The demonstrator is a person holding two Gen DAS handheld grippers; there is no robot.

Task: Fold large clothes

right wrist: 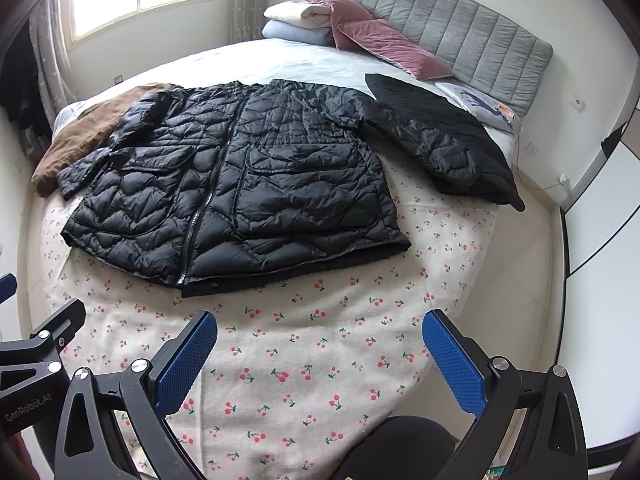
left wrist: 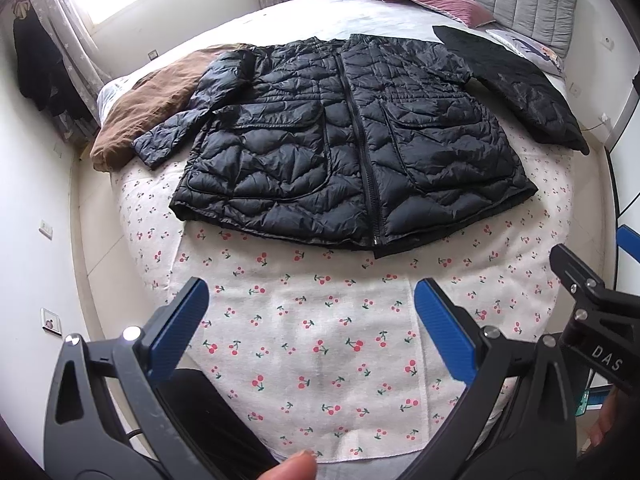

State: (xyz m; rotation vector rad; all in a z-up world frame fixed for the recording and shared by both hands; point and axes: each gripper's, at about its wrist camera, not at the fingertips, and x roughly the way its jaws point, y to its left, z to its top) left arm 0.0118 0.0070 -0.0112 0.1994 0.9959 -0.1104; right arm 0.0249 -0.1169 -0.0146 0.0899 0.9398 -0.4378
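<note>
A black quilted puffer jacket (left wrist: pixel 352 140) lies spread flat, zipped, front side up, on the cherry-print sheet (left wrist: pixel 320 340) of the bed. Its sleeves stretch out to the left and right. It also shows in the right wrist view (right wrist: pixel 240 184). My left gripper (left wrist: pixel 312 312) is open and empty, held above the sheet well short of the jacket's hem. My right gripper (right wrist: pixel 320 344) is open and empty too, also short of the hem. The right gripper's body shows at the right edge of the left wrist view (left wrist: pixel 588 320).
A brown garment (left wrist: pixel 148 108) lies under the jacket's left sleeve at the bed's left edge. A black folded piece (right wrist: pixel 448 136) lies under the right sleeve. Pink pillows (right wrist: pixel 376 40) and folded bedding (right wrist: pixel 296 20) sit by the grey headboard (right wrist: pixel 460 28). My knee (right wrist: pixel 392 448) is near the bed's foot.
</note>
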